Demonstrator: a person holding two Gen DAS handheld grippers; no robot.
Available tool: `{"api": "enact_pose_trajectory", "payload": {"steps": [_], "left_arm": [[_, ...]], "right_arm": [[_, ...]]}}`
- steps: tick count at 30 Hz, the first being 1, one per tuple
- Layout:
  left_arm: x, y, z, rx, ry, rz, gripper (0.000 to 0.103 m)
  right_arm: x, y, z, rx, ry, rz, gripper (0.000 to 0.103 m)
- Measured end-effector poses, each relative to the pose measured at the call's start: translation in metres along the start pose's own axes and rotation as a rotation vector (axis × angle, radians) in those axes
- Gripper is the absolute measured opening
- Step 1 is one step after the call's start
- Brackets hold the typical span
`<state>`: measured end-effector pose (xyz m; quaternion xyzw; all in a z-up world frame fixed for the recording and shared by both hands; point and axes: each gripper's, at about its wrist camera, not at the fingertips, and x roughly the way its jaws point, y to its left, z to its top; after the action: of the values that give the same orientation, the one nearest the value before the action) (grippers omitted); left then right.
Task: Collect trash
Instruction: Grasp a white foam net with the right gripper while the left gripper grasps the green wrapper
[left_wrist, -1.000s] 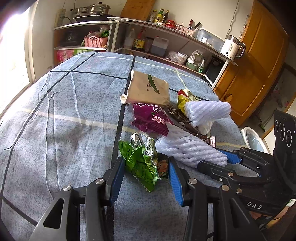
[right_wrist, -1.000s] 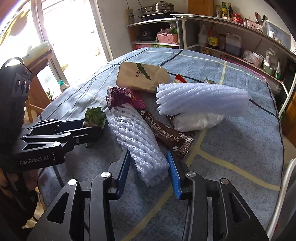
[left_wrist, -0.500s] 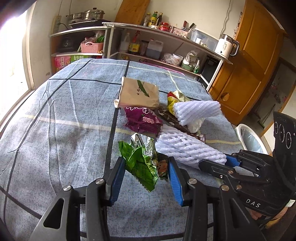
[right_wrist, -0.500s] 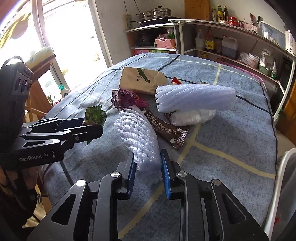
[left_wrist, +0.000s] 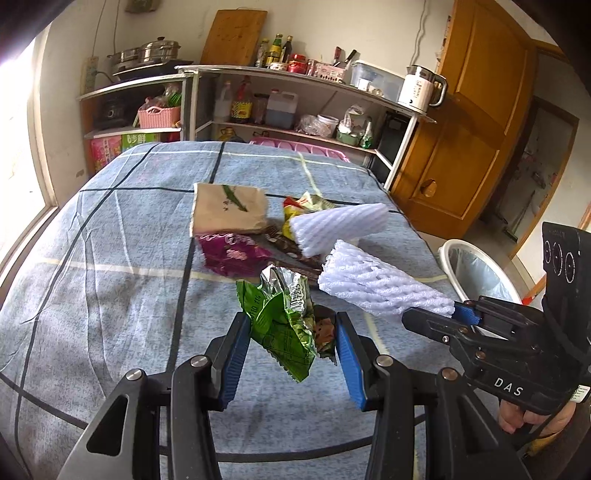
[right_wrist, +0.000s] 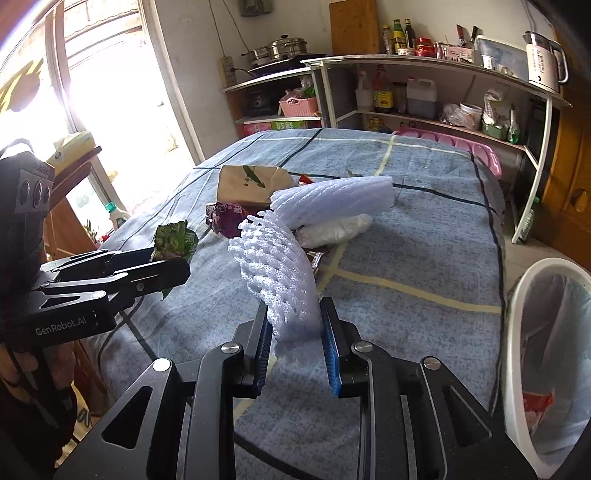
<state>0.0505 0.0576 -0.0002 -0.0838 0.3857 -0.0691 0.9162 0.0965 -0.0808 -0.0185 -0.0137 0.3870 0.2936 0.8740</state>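
My left gripper (left_wrist: 290, 325) is shut on a crumpled green snack wrapper (left_wrist: 280, 314), which hangs above the blue tablecloth (left_wrist: 110, 258). My right gripper (right_wrist: 294, 314) is shut on one end of a white foam net sleeve (right_wrist: 277, 266), squeezing it flat and holding it tilted up off the table. In the left wrist view that sleeve (left_wrist: 376, 284) sticks out leftward from the right gripper (left_wrist: 448, 314). A second foam sleeve (right_wrist: 332, 203), a brown paper bag (left_wrist: 229, 208), a purple wrapper (left_wrist: 232, 253), a yellow wrapper (left_wrist: 299, 210) and a clear plastic bag (right_wrist: 332, 230) lie on the cloth.
A white bin with a clear liner (right_wrist: 546, 332) stands on the floor beside the table's right edge. Metal shelves (left_wrist: 295, 110) packed with bottles and jars run behind the table. A wooden cupboard (left_wrist: 472, 129) is at the right, a bright window at the left.
The right gripper closed on the foam net sleeve and raised it off the table. The left gripper lifted the green wrapper. Both views have pulled back from the pile of trash.
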Motion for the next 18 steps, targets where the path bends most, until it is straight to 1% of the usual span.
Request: {"api": "enact_pose_trajectory", "payload": {"steps": [11,18], "left_arm": [[-0.005,-0.048,0.007,0.093,-0.023,-0.051,0.047],[0.0,-0.084,0.014,0.162,-0.028,-0.091,0.047]], "right_arm": [[-0.047,-0.026,-0.009,0.066,-0.078,-0.067,0.026],[-0.076,-0.054,-0.018,0.125,-0.118,-0.127,0.026]]}}
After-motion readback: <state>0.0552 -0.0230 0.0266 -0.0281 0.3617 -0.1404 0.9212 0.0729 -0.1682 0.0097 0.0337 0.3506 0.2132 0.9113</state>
